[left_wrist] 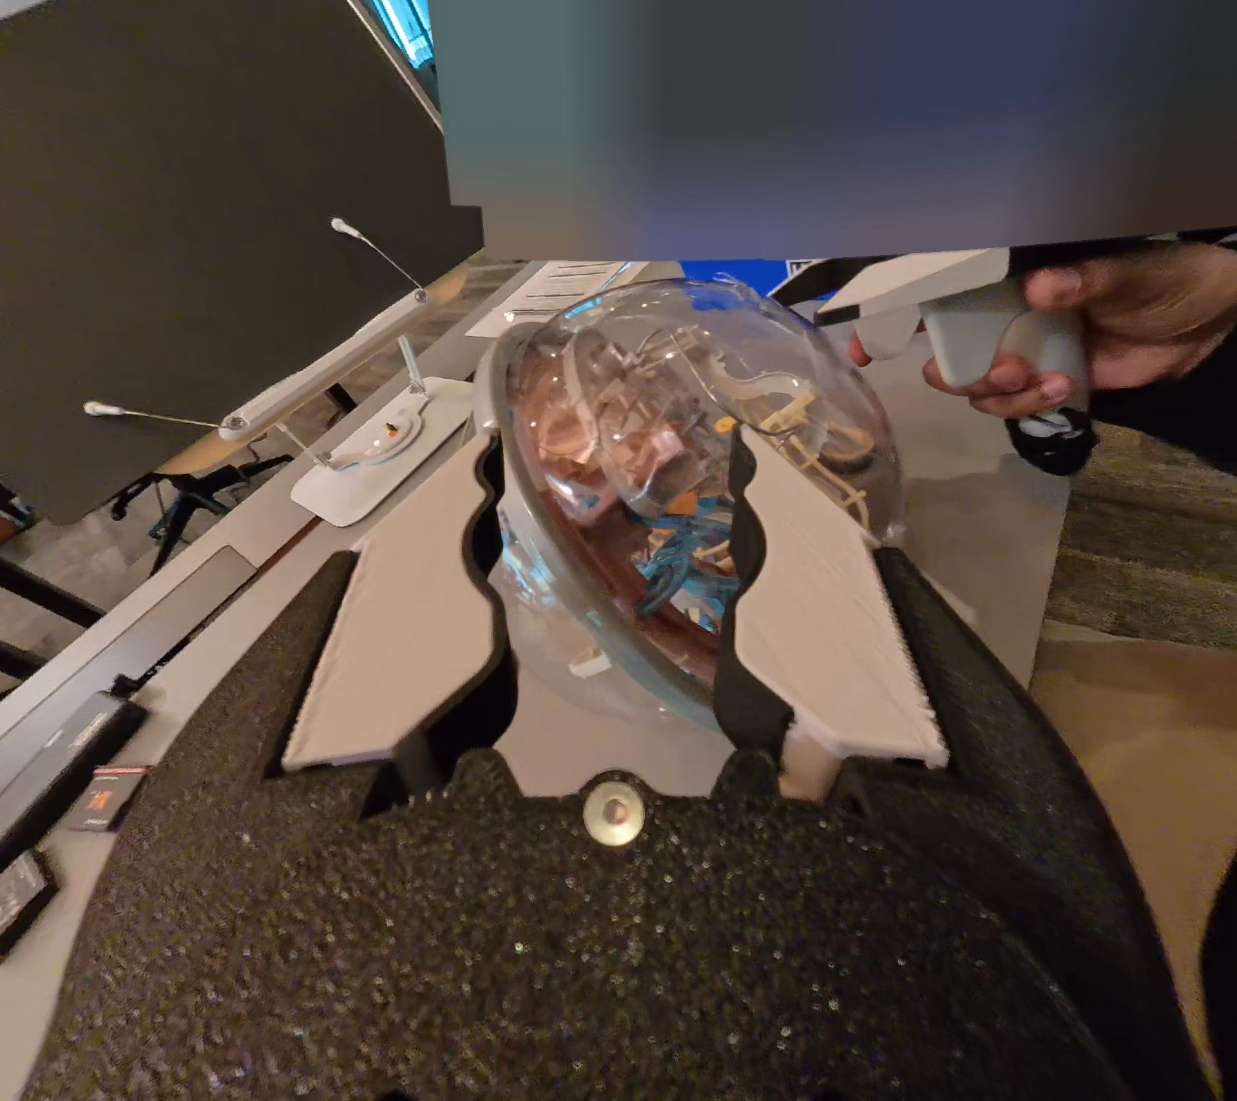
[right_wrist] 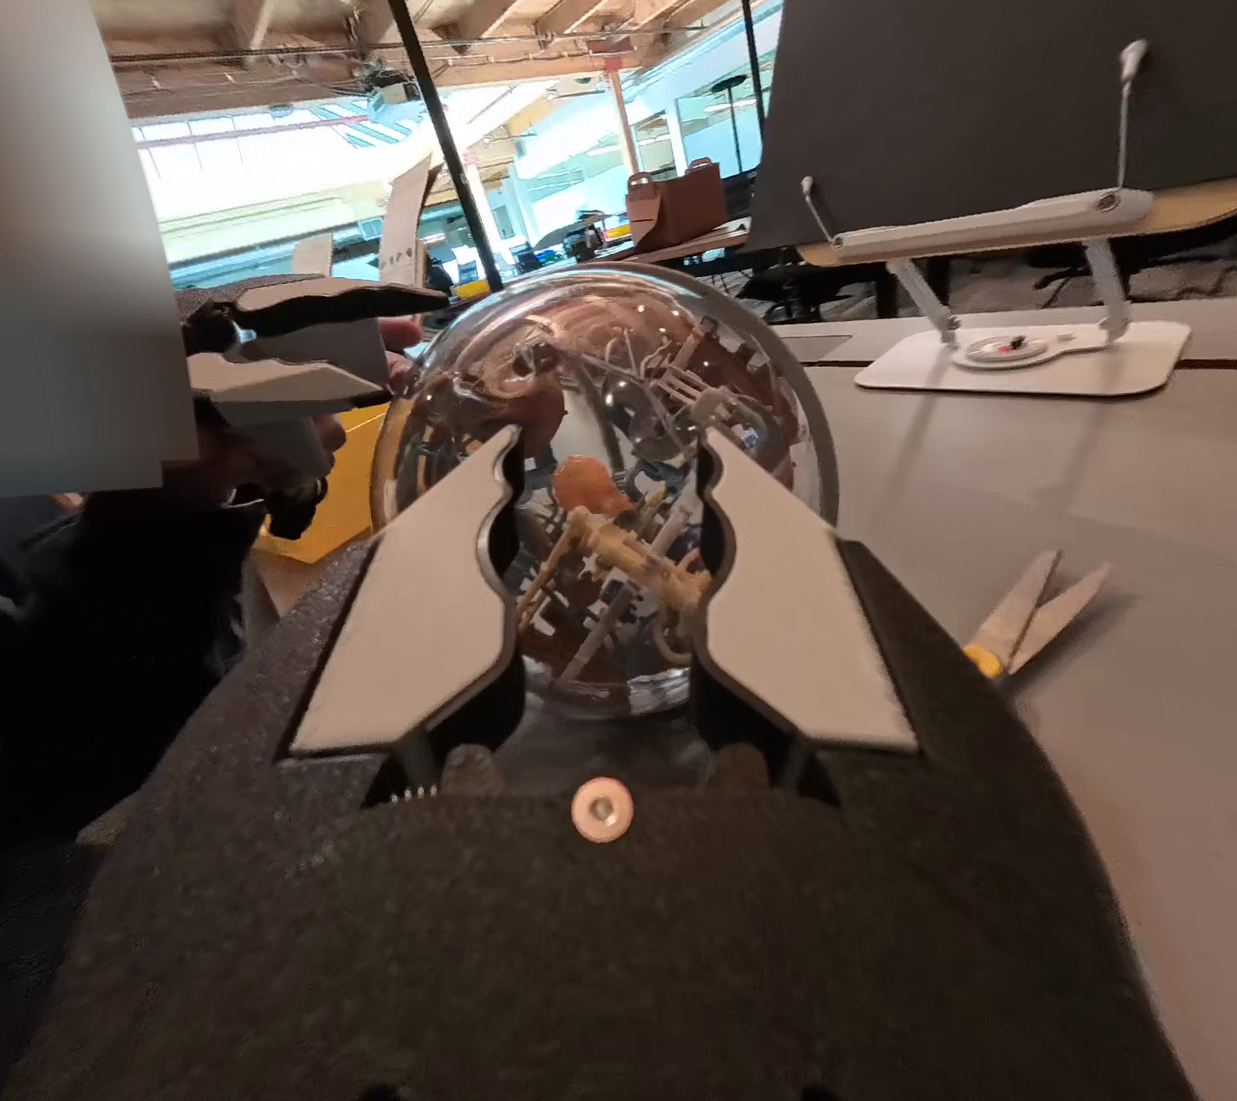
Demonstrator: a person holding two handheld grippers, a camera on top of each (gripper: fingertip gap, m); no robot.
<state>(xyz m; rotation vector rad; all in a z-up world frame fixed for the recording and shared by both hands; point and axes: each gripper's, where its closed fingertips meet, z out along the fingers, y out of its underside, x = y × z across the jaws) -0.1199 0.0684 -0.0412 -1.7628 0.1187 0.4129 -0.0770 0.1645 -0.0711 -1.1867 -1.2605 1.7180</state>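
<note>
Left tool (left_wrist: 612, 446) has its two fingers set wide apart on either side of a clear plastic sphere (left_wrist: 696, 466) with a maze of tan, blue and brown tracks inside; the ball sits between the tips and just ahead of them, and whether the pads actually press its wall I cannot tell. Right tool (right_wrist: 609, 453) faces the same ball from the opposite side, fingers spread wide, tips overlapping its near face without clasping it. Under both, the sphere appears to rest on the grey bench (right_wrist: 1004, 500). Being round and smooth, it could roll away or squirt forward out of either tool if one side pushes harder than the other. Off to the right tool's right lie scissors (right_wrist: 1031, 620), near enough for a rolling ball to strike; farther ahead on that side stands a white stand (right_wrist: 1017, 359) carrying a dark board (right_wrist: 1004, 31)
</note>
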